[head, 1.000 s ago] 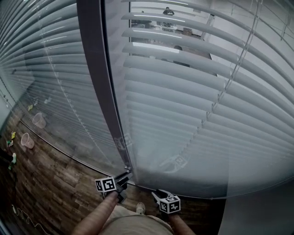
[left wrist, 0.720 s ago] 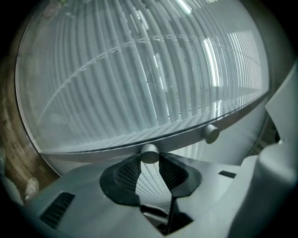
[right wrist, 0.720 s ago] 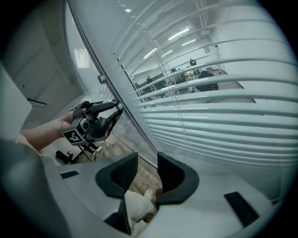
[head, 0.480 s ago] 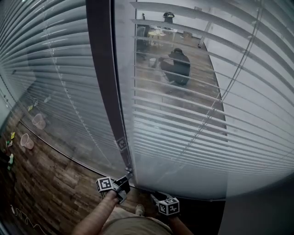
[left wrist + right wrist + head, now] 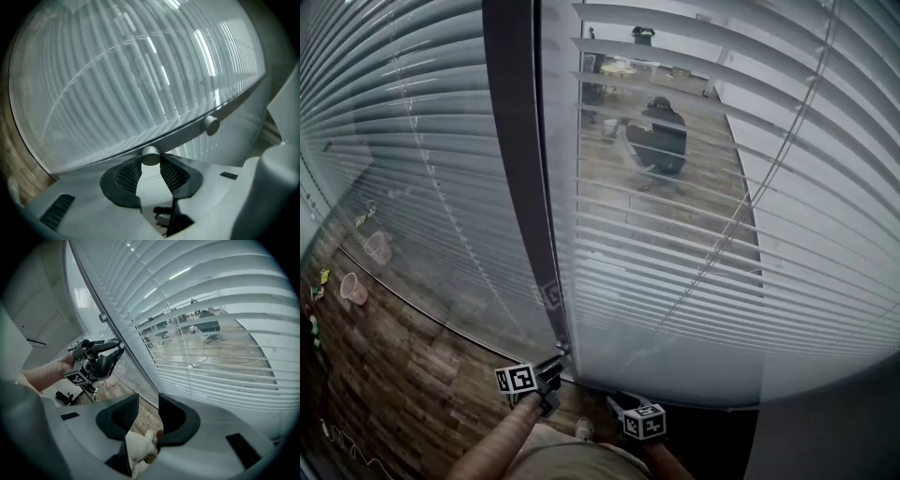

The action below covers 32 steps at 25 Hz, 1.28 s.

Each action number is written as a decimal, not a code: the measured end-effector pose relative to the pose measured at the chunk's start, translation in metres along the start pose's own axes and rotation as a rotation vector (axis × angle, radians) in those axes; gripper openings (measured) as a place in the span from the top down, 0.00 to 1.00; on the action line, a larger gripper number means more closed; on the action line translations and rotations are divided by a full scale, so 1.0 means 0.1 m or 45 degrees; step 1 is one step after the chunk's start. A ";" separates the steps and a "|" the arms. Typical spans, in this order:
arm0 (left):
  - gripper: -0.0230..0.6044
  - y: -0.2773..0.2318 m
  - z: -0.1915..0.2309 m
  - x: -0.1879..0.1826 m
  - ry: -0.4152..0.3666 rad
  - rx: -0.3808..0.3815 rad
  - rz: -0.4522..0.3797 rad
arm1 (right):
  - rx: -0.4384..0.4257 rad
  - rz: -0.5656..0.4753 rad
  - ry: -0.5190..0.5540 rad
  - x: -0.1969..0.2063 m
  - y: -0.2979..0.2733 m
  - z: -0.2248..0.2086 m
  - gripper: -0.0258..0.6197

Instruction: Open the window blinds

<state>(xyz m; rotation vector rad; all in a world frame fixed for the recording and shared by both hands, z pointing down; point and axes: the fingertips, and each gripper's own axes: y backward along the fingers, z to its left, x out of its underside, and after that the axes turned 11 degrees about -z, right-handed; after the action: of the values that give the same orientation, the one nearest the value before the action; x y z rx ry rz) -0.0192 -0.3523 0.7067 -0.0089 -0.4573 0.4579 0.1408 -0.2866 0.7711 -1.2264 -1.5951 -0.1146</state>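
At the foot of the dark grey window post [image 5: 516, 187], the left gripper [image 5: 554, 362] clenches a small round grey knob [image 5: 150, 156], apparently to tilt the white slatted blinds [image 5: 675, 244], now part-open, while the right gripper [image 5: 147, 405] idles released and empty.

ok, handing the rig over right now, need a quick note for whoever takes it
Left gripper: jaws clamped on the round knob on the window frame.
Right gripper: jaws apart, empty, held low.
Done: slats at head view's right are tilted open, see-through.
To do: blind at that view's left is closed; a second knob further along the frame may drive it.
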 end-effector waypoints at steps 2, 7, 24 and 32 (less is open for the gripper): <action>0.75 0.00 0.01 0.00 -0.227 -0.074 0.040 | 0.000 0.002 -0.001 0.01 0.00 0.00 0.75; 0.75 -0.01 0.01 -0.02 -0.629 -0.219 0.075 | 0.002 0.009 0.002 0.01 -0.02 -0.02 0.75; 0.75 -0.02 0.12 0.05 -1.869 -0.666 0.082 | -0.015 0.040 -0.008 0.20 -0.05 -0.06 0.75; 0.61 0.03 -0.07 0.00 -1.303 -0.411 -0.044 | -0.011 0.040 -0.010 0.11 0.04 -0.03 0.75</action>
<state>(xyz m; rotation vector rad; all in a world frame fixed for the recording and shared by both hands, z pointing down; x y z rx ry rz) -0.0178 -0.3487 0.6998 -0.0806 -1.5319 0.3229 0.1471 -0.2794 0.7783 -1.2598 -1.5832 -0.0970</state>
